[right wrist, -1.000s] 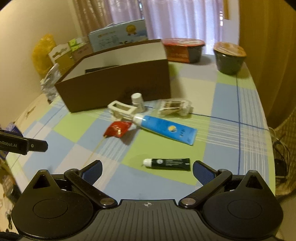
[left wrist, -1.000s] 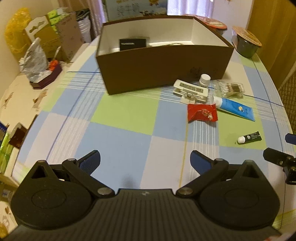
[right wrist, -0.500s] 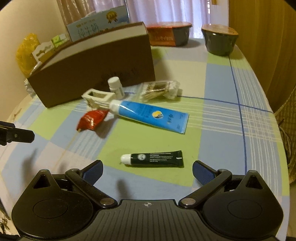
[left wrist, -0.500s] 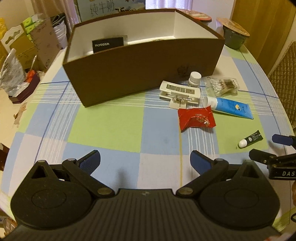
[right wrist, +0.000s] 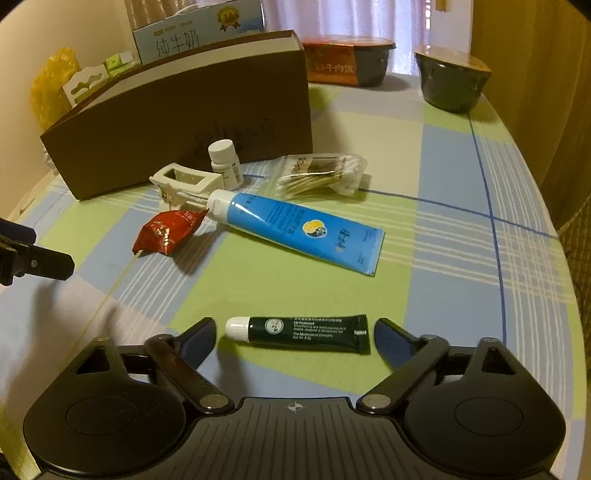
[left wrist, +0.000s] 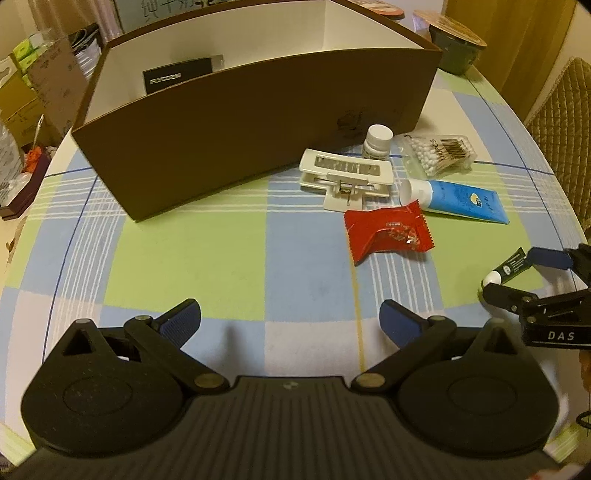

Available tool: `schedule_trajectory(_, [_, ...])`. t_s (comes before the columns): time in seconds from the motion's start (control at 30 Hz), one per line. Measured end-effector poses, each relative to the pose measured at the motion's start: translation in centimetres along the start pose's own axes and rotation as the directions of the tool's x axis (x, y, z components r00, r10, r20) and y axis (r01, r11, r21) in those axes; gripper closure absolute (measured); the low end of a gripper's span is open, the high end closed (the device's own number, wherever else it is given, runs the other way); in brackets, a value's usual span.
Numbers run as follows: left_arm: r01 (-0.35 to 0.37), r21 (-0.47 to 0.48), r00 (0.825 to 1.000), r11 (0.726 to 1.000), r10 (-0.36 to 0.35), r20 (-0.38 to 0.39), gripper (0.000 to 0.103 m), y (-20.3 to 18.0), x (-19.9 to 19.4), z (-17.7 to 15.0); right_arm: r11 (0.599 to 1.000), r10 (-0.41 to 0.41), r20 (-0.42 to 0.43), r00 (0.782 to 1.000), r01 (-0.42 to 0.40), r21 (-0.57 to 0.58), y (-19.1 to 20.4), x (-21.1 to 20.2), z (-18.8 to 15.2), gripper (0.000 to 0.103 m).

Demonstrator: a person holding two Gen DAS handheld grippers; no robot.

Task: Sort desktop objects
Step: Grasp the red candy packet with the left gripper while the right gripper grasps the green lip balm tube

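A small dark green tube [right wrist: 299,332] with a white cap lies on the checked cloth, between the open jaws of my right gripper [right wrist: 295,341]. It also shows in the left wrist view [left wrist: 508,266], with the right gripper [left wrist: 517,273] around it. A blue tube [right wrist: 295,227], a red snack packet [right wrist: 168,230], a white clip [right wrist: 184,182], a white pill bottle [right wrist: 225,160] and a bag of cotton swabs [right wrist: 319,173] lie before the brown box [left wrist: 258,107]. My left gripper [left wrist: 290,319] is open and empty above the cloth.
A black card [left wrist: 179,74] leans inside the brown box. Two instant-food bowls [right wrist: 347,59] [right wrist: 452,79] stand at the table's far end. A milk carton box [right wrist: 199,31] stands behind the brown box. A chair [left wrist: 561,122] stands at the right table edge.
Both grippers have moved forward toward the objects. The right gripper has come down so the green tube now lies between its open jaws.
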State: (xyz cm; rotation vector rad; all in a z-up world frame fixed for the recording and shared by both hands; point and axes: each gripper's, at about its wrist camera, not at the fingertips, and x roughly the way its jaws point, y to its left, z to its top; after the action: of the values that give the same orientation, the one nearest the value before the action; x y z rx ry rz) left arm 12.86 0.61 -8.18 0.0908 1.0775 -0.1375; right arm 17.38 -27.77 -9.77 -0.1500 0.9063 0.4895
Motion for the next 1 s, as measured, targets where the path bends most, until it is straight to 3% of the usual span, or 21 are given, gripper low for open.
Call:
schedule_trajectory(0.23, [0.039,0.026,0.999,0.999,-0.039,-0.006,0.001,-0.5,0.9,0.7,0.998,-0.038,-0.01,0.999,0.038,0.044,0.0,-0.1,0.0,0.022])
schedule_trajectory(0.57, [0.181,0.071,0.983,0.981,-0.182,0.009,0.006,-2.9,2.6,2.8,0.982,-0.12,-0.022,0.993,0.122,0.146,-3.0,-1.0,-0.4,0.022])
schedule_trajectory(0.87, [0.249,0.075,0.968,0.966,-0.251,0.01,0.033,-3.6,5.2,5.4,0.977,-0.137,-0.011,0.99,0.137,0.166,-3.1,-1.6,-1.0,0.022])
schedule_trajectory(0.93, [0.265,0.072,0.964,0.961,-0.266,-0.007,0.046,-3.7,5.9,5.6,0.976,-0.141,-0.009,0.99,0.14,0.168,-3.1,-1.6,-1.1,0.022])
schedule_trajectory(1.0, [0.279,0.073,0.96,0.957,-0.278,-0.025,0.051,-3.8,6.5,5.6,0.975,-0.145,-0.007,0.989,0.144,0.17,-3.0,-1.6,-1.2,0.022])
